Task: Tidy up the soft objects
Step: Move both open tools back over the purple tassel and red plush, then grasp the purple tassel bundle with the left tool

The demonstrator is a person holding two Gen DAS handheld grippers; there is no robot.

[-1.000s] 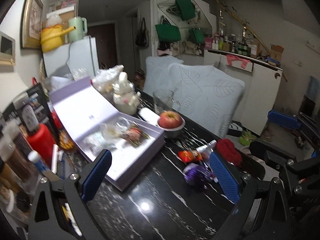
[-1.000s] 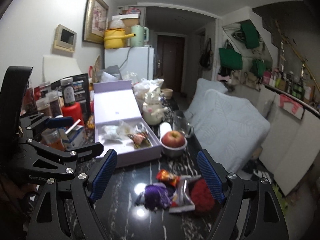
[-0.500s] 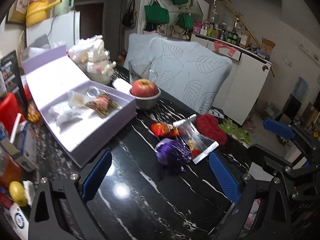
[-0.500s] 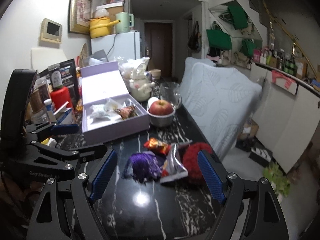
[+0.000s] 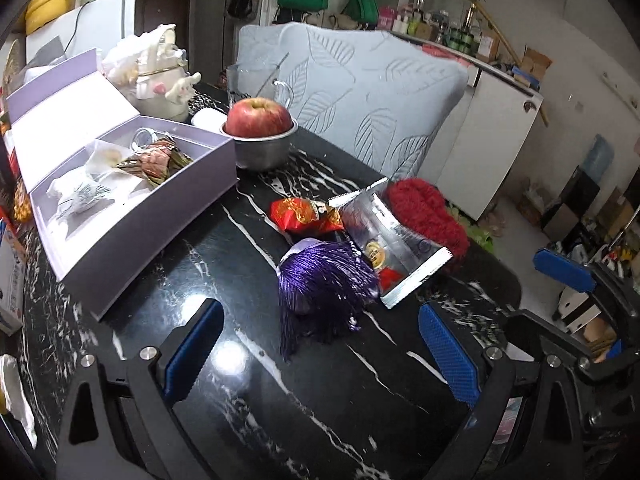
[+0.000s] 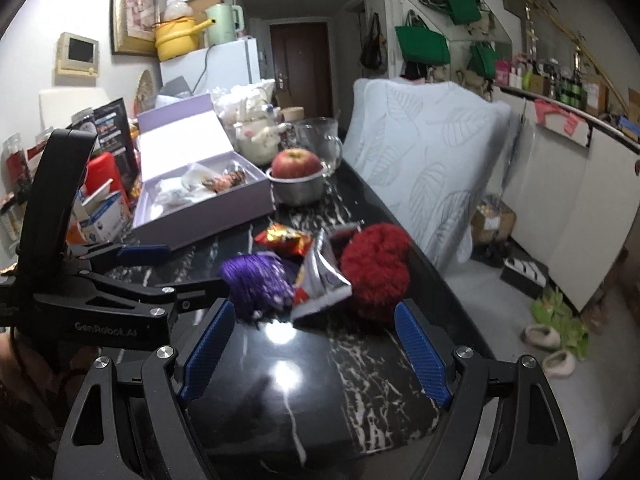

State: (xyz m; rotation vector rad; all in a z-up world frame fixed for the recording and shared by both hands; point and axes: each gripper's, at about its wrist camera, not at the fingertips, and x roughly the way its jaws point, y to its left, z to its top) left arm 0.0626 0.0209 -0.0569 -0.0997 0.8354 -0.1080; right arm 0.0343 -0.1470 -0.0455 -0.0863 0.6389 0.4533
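A small pile lies on the black marble table (image 5: 248, 360): a purple tassel ball (image 5: 324, 280), a red fuzzy ball (image 5: 424, 212), a silver foil packet (image 5: 394, 240) and a red-gold wrapper (image 5: 300, 212). My left gripper (image 5: 318, 320) hovers open just short of the purple tassel ball, with nothing between its pads. The right wrist view shows the same purple tassel ball (image 6: 256, 280), foil packet (image 6: 324, 276) and red fuzzy ball (image 6: 376, 268). My right gripper (image 6: 314, 312) is open in front of them and holds nothing. The left gripper's fingers (image 6: 148, 252) reach in from the left there.
An open lilac box (image 5: 132, 216) with wrapped items sits left of the pile. Behind it stand an apple in a metal bowl (image 5: 260, 140), a glass mug (image 6: 320, 140) and a white figurine (image 5: 164, 80). Bottles and cartons (image 6: 96, 200) crowd the left edge. A cushioned chair (image 6: 432, 152) stands right.
Both grippers have come down and forward toward the pile, which now looks larger and nearer. Their jaws stay equally wide. Nothing on the table has moved.
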